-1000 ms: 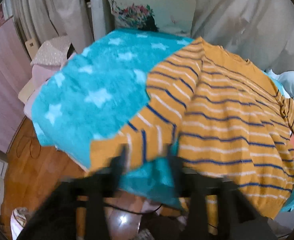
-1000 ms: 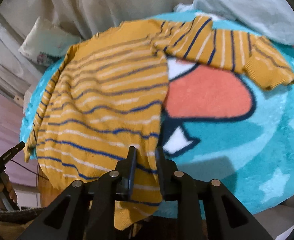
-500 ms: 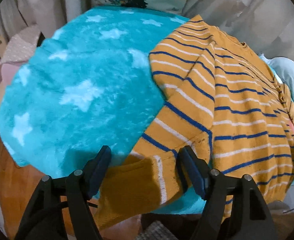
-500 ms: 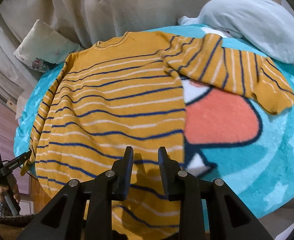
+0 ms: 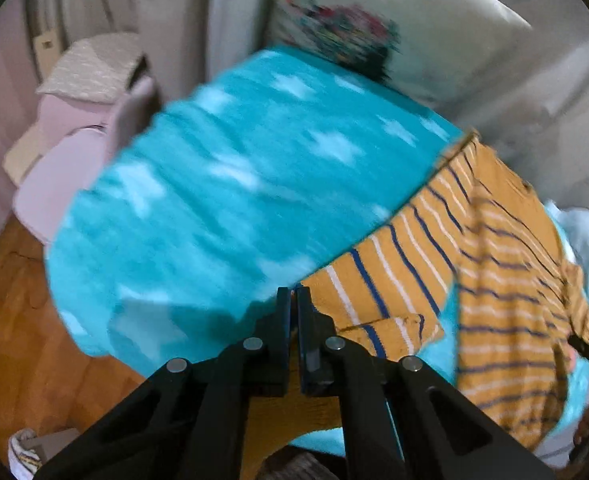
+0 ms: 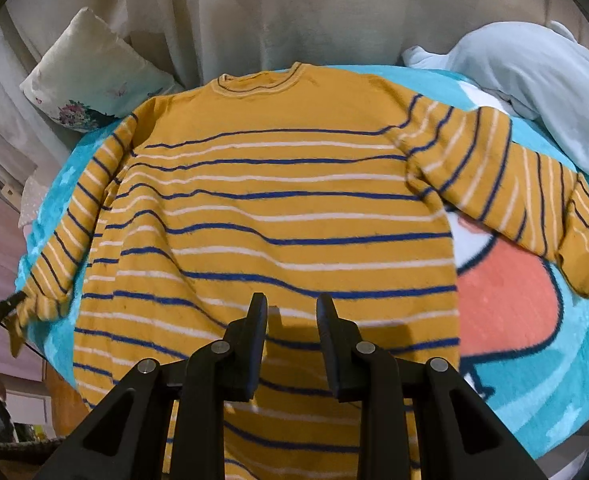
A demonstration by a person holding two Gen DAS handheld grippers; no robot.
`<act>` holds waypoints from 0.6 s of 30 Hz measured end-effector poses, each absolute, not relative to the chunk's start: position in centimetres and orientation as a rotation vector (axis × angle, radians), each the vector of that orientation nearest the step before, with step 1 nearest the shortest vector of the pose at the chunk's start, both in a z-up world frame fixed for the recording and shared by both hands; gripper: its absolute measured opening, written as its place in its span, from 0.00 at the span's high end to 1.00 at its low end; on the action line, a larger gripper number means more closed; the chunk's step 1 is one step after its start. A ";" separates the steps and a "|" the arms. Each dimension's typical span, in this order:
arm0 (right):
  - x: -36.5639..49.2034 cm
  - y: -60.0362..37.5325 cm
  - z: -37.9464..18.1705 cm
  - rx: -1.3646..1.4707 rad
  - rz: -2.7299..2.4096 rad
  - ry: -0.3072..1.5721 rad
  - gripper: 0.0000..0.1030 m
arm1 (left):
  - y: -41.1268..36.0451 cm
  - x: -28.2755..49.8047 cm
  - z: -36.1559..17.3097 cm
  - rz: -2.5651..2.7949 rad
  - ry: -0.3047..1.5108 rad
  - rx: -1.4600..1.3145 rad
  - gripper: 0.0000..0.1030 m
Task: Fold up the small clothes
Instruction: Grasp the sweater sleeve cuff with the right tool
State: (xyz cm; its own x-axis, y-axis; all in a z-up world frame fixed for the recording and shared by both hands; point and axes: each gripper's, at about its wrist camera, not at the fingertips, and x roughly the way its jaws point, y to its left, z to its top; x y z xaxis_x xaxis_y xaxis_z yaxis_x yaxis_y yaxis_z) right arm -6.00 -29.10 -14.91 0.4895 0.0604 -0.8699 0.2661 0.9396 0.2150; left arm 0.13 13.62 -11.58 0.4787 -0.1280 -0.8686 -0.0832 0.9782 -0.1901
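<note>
Sweater folding on a bed.
Mustard knit sweater with navy and white stripes (image 6: 278,208) lies flat on turquoise fleece blanket (image 5: 214,208); left gripper (image 5: 293,294) jaws clamp its sleeve cuff at nine o'clock, right gripper (image 6: 292,304) jaws apart above hem.

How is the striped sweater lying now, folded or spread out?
Spread out: the sweater lies flat on the blanket, with both sleeves extended sideways.
</note>
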 end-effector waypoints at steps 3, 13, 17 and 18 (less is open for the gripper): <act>-5.1 -28.8 -15.3 0.345 -0.128 1.072 0.73 | 16.1 2.0 -11.3 0.067 1.052 -0.214 0.97; -2.2 -26.5 -15.2 0.305 -0.068 1.107 0.73 | 23.2 9.9 -10.2 0.350 0.935 -0.185 0.96; 0.8 -23.4 -13.9 0.308 0.073 1.080 0.59 | 22.6 8.3 -9.9 0.278 0.926 -0.217 0.79; 2.0 -21.9 -13.6 0.300 0.129 1.076 0.58 | 22.2 7.6 -10.0 0.256 0.927 -0.214 0.71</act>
